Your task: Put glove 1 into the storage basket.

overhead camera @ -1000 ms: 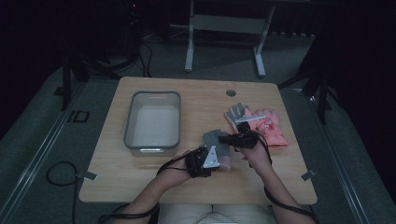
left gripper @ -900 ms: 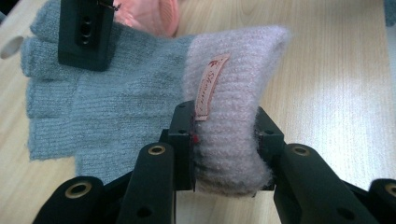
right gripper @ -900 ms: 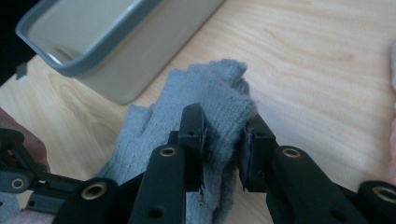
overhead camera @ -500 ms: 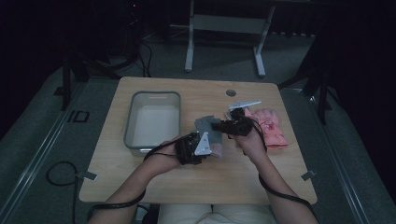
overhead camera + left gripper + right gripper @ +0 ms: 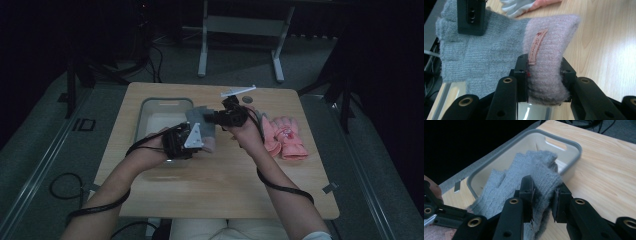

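Knit: I hold a grey glove (image 5: 486,50) with a pale pink cuff in the air, stretched between both grippers, above the bin's right rim.
Left gripper (image 5: 544,80): jaws clamped on the cuff.
Right gripper (image 5: 543,195): jaws clamped on the finger end.
Risk: loose knit could slide out of one grip, I judge, and drop on the table (image 5: 280,180) beside the bin.
Bin (image 5: 145,120): grey, at the table's left side; what I see of its inside looks bare.
Far right edge: pink gloves (image 5: 285,137) lying flat.

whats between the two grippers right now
A grey knit glove with a pink cuff spans them, held by both the left gripper and right gripper, in the high view.
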